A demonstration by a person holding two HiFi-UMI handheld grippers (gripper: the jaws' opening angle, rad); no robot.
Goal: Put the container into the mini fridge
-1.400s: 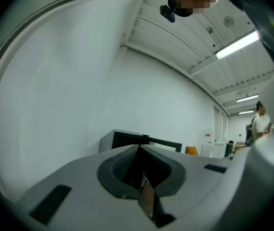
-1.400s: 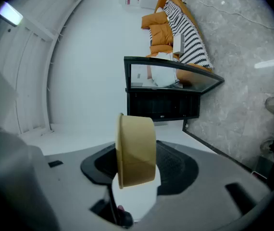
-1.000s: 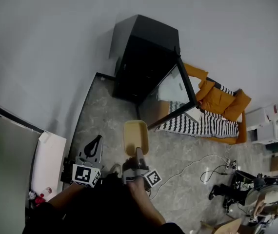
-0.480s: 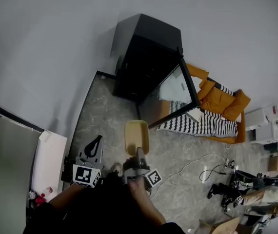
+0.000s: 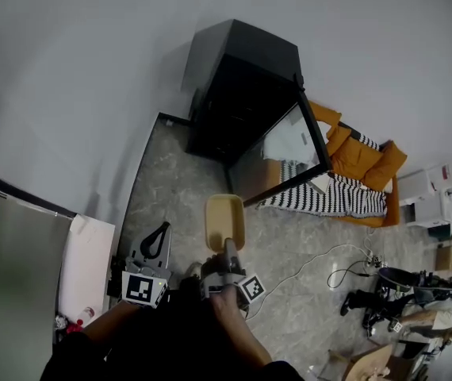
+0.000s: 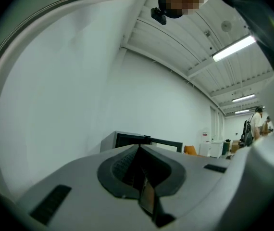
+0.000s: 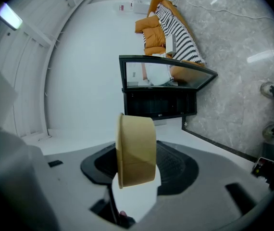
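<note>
**Container on its way, fridge door already open**

The right gripper [image 5: 227, 246] was clamped on the wall of the tan container [image 5: 224, 219], holding it out over the floor, well short of the black mini fridge [image 5: 238, 94]. The left gripper [image 5: 159, 232] was pinched closed on nothing. My take: the glass door [image 5: 277, 153] swung out to the right, so the best line was probably straight at the dark opening, with the container level and the grip firm until it sat on a shelf.
</note>
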